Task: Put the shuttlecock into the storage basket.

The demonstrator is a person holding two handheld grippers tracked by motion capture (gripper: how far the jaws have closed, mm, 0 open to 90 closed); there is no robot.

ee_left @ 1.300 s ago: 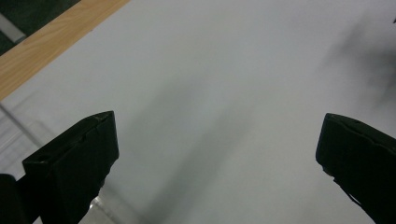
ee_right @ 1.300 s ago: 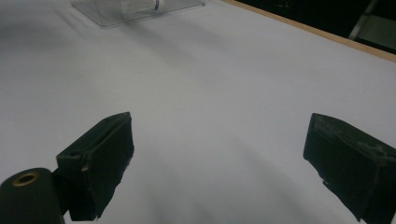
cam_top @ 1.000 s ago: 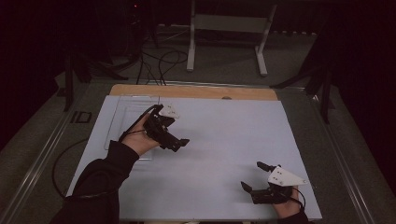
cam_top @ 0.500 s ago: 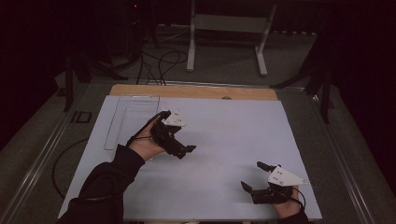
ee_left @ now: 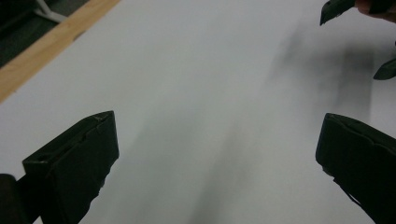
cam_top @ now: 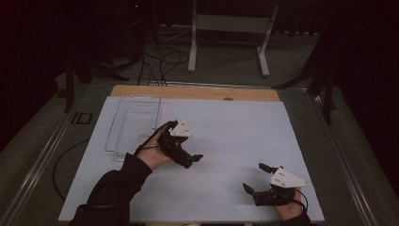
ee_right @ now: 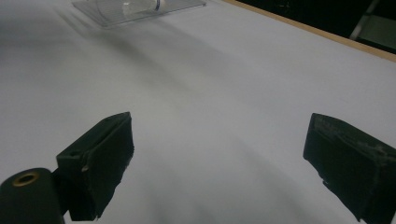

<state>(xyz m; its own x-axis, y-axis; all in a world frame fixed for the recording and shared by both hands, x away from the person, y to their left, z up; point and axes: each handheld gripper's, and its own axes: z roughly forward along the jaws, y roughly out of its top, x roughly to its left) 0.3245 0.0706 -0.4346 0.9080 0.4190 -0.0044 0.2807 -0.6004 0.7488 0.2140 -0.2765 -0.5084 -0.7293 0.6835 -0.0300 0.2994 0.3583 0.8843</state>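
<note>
My left gripper (cam_top: 192,160) hovers over the middle of the white table sheet (cam_top: 235,127), held in a hand with a dark sleeve. Its jaws stand wide apart with nothing between them, as the left gripper view confirms (ee_left: 215,126). My right gripper (cam_top: 254,178) rests near the front right corner, open and empty (ee_right: 219,126), pointing left across the sheet. Its two jaws show at the top right of the left gripper view (ee_left: 338,7). A clear plastic tray (cam_top: 134,123) lies at the back left; a small white object with a blue band (ee_right: 140,7) lies in it.
A bare wooden strip (cam_top: 188,92) runs along the table's far edge. Behind the table stand a metal frame (cam_top: 230,28) and cables on the floor (cam_top: 160,61). A dark cable (cam_top: 61,165) loops off the table's left side.
My left gripper has moved right and toward the person, away from the clear tray to the sheet's middle. The right gripper has stayed put.
</note>
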